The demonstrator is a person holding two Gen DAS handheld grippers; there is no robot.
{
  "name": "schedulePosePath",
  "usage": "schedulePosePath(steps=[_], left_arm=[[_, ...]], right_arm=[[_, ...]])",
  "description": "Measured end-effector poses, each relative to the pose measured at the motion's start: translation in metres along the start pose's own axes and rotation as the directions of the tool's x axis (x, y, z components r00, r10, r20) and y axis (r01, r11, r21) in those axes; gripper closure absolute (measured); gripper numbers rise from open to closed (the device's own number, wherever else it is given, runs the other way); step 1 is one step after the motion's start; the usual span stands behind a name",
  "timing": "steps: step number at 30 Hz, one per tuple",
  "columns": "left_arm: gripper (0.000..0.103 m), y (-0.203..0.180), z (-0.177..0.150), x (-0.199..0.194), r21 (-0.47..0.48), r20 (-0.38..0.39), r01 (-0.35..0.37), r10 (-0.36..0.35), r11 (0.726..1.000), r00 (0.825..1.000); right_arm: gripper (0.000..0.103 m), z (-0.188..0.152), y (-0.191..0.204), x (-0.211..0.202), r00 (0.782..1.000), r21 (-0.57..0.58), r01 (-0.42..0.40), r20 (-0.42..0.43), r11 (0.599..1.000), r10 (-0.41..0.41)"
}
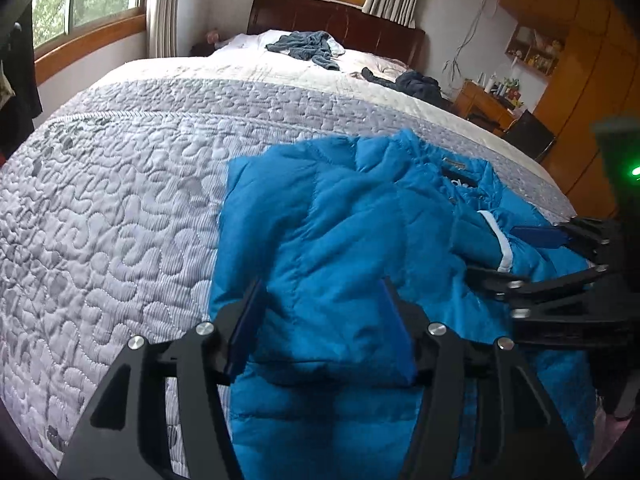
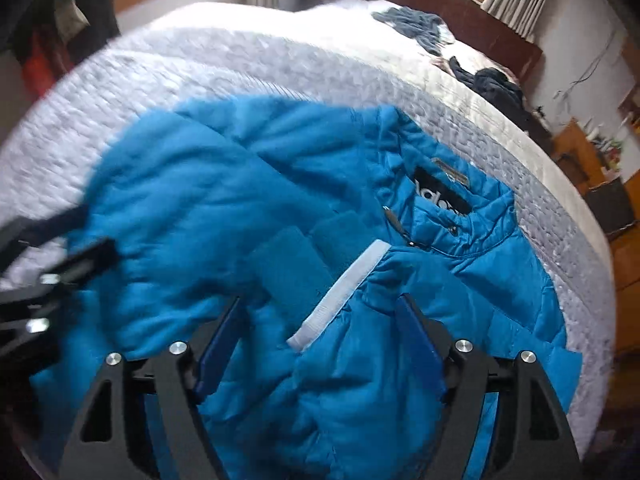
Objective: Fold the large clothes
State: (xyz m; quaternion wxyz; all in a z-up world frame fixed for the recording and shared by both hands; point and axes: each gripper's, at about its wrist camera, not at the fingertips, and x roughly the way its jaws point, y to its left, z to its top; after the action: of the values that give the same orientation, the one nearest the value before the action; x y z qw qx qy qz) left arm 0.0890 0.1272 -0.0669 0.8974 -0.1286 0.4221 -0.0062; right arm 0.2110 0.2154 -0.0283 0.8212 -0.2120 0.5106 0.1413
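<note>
Both claws are gaping wide over the blue jacket [image 1: 340, 240], left claw [image 1: 320, 320] and right claw [image 2: 320, 332] gripping nothing; hem cut off below, collar pointing up the bed [image 1: 120, 160].

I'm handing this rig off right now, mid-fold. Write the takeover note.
Left gripper: open, over the blue quilted puffer jacket, gripping nothing.
Right gripper: open, over the white-trimmed cuff, gripping nothing.
Jacket lies collar-up on the grey quilted bedspread, near the bed's foot.
Done: both sleeves appear folded across the front.
Left: probably fold the body over, then smooth it.
</note>
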Motion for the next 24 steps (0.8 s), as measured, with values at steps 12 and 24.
schedulePosePath(steps=[12,24], left_arm=[[0.046,0.001,-0.002,0.003,0.000,0.005,0.001,-0.001,1.000,1.000],[0.046,-0.013,0.002,-0.017,0.006,0.037,0.001,-0.002,1.000,0.999]], right_arm=[[0.077,-0.046,-0.105,-0.058,0.961,0.314,-0.261,0.178,0.913,0.213],[0.078,-0.158,-0.235,-0.084,0.980,0.589,-0.154,0.195,0.793,0.046]])
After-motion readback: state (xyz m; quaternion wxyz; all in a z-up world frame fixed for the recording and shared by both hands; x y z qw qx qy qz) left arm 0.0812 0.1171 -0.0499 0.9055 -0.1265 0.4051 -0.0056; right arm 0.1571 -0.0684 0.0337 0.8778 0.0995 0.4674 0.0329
